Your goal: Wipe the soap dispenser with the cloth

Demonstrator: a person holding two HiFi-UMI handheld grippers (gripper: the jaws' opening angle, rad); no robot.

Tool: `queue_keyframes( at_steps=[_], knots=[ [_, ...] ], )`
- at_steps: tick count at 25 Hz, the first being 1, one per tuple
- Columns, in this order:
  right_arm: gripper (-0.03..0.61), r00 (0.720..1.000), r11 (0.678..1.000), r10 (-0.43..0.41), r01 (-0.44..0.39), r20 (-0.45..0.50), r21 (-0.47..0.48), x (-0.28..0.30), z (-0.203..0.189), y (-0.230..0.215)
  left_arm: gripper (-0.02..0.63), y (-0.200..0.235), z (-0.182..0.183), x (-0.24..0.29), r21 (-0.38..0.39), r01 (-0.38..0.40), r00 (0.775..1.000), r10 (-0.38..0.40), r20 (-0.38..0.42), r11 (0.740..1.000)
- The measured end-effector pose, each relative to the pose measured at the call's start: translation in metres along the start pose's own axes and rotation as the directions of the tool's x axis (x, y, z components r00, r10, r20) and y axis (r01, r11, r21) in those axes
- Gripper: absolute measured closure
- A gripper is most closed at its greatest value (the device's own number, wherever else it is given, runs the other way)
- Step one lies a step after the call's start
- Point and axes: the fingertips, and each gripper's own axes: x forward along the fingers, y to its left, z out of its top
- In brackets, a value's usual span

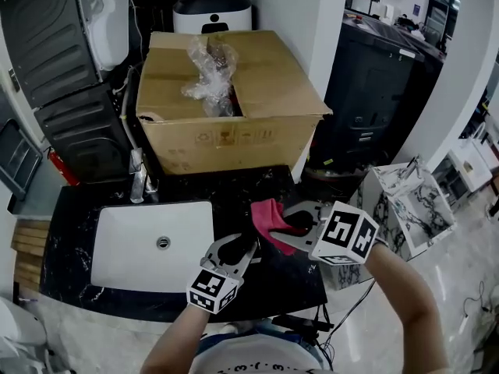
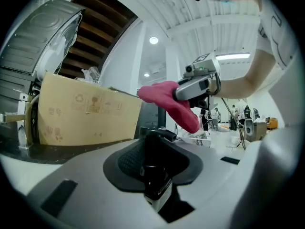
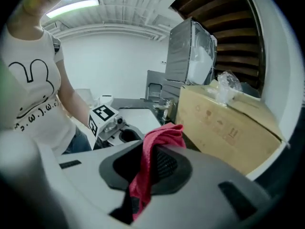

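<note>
Head view: cardboard box point(image 1: 269, 84) beyond cloth point(image 1: 270, 215)

- The left gripper point(image 1: 236, 248) and the right gripper point(image 1: 295, 226) have pale grey, rounded shells.
- Each carries a cube point(image 1: 347, 234) faced with black-and-white square markers.
- Dark ribbed pads point(image 3: 164, 165) line the jaws.
- The person wears a white short-sleeved T-shirt point(image 3: 28, 94) with a black line drawing and small lettering.
- The trousers point(image 3: 78, 141) are blue.

The head view is dim, its black countertop point(image 1: 78, 201) swallowing detail while the white sink point(image 1: 125, 240) stands bright. Both gripper views bend strongly, corners black; a ceiling tube point(image 3: 71, 6) and round lamp point(image 2: 153, 40) burn white, foreground soft
</note>
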Motion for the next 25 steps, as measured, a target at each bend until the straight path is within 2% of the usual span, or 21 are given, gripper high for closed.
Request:
queue_keyframes(
  at_steps=[3,5,8,13,18,25],
  knots=[
    [0.528,0.995,0.995,0.096,-0.096,0.015,-0.017,0.023,0.015,0.021,0.511,0.000,0.000,0.000,0.002,0.001,1.000,-0.001,-0.004,1.000],
    [0.528,0.990,0.989,0.142,-0.143,-0.027,-0.043,0.038,0.012,0.033,0.511,0.000,0.000,0.000,0.002,0.001,1.000,-0.001,-0.005,1.000],
    [0.528,0.980,0.982,0.163,-0.173,-0.113,-0.080,0.055,-0.002,0.043,0.511,-0.001,0.000,0.000,0.005,0.003,1.000,-0.003,-0.005,1.000],
    [0.528,0.975,0.979,0.186,-0.193,-0.119,-0.058,0.058,-0.002,0.039,0.511,0.000,0.001,-0.001,0.003,0.003,1.000,-0.003,-0.005,1.000],
    [0.528,0.976,0.982,0.189,-0.191,-0.109,-0.007,0.063,0.001,0.019,0.511,0.000,0.001,0.000,0.002,0.004,1.000,-0.004,-0.008,1.000],
    [0.528,0.989,0.989,0.106,-0.093,-0.105,0.115,0.077,-0.003,-0.029,0.511,0.000,0.000,0.000,0.002,0.009,1.000,-0.009,-0.007,1.000]
  ],
)
